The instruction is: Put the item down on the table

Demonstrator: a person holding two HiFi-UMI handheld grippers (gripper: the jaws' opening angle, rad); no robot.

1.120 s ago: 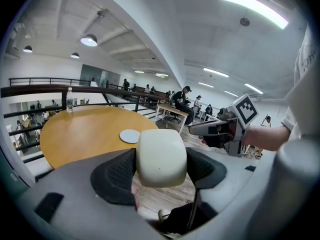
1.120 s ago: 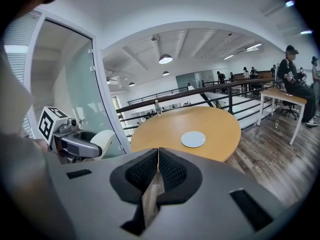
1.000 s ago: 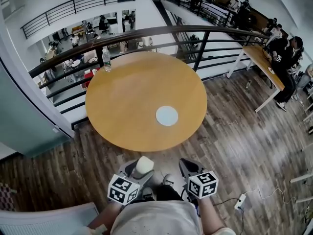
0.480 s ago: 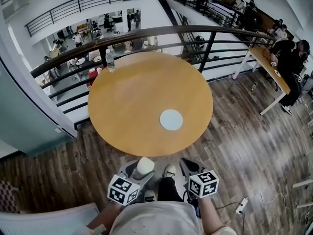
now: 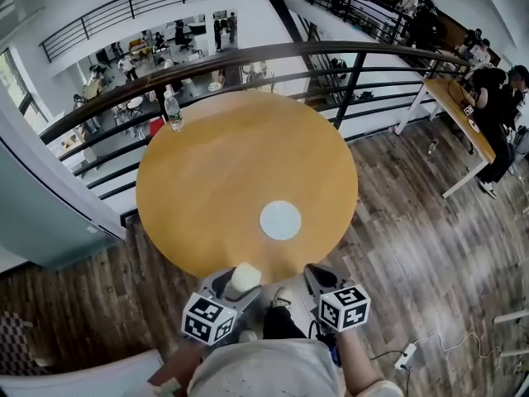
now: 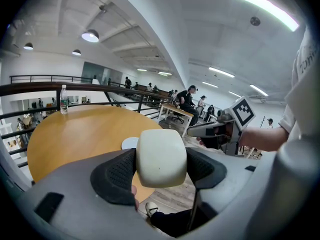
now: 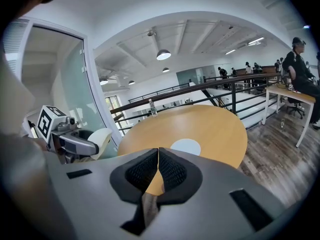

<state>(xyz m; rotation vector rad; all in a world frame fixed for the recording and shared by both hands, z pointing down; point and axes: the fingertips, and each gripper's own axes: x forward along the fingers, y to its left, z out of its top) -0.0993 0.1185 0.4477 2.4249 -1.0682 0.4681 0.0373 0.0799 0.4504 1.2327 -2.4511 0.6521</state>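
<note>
A cream-white rounded block (image 6: 161, 158) sits clamped between the black pads of my left gripper (image 5: 240, 281), at the near edge of the round wooden table (image 5: 215, 180). The same block (image 7: 102, 137) shows at the left of the right gripper view, held in the left gripper. My right gripper (image 5: 318, 278) is beside it at the table's near edge, jaws pressed together with nothing between them (image 7: 158, 170). A pale round coaster (image 5: 280, 220) lies on the table just beyond both grippers.
A clear water bottle (image 5: 173, 111) stands at the table's far left edge, by the dark railing (image 5: 248, 56). Beyond the railing is a drop to a lower floor. A long desk with people (image 5: 463, 114) is at the right. Wooden floor surrounds the table.
The table has come closer and shifted down in the head view; both grippers now reach its near edge. The block stays clamped in the left gripper.
</note>
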